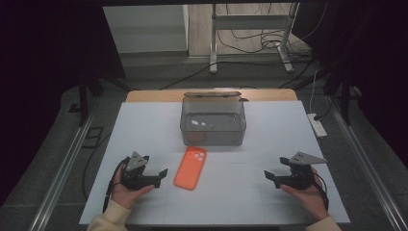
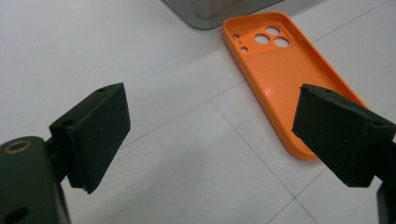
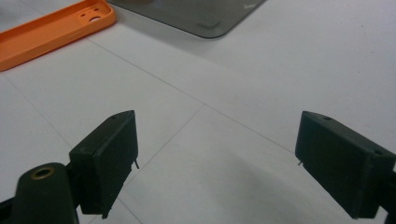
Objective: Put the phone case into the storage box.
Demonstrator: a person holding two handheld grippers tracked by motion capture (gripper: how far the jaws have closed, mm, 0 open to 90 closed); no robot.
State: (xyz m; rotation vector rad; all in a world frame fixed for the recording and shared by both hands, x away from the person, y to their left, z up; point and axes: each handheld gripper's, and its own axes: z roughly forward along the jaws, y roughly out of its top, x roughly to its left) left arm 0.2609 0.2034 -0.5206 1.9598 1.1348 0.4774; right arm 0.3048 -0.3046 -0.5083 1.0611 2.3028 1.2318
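Your left gripper (image 1: 161,174) rests low on the table with its jaws spread wide and nothing between them; in the left gripper view its right jaw sits just in front of the near end of the orange, soft-looking plastic phone case (image 2: 280,79). Your right gripper (image 1: 270,177) is likewise released and empty, well apart from the case, over bare white table surface (image 3: 243,65).

The case lies flat, hollow side up, camera cut-outs at the far end, just in front of the smoky-grey translucent plastic box (image 1: 213,126) with its lid hinged back.

Handling judgement: the case is light, thin-walled and flexible, and likely to slide on the smooth surface. Take it across a raised long side wall or at the near short end. Pinch gently; a hard squeeze may buckle the rim.
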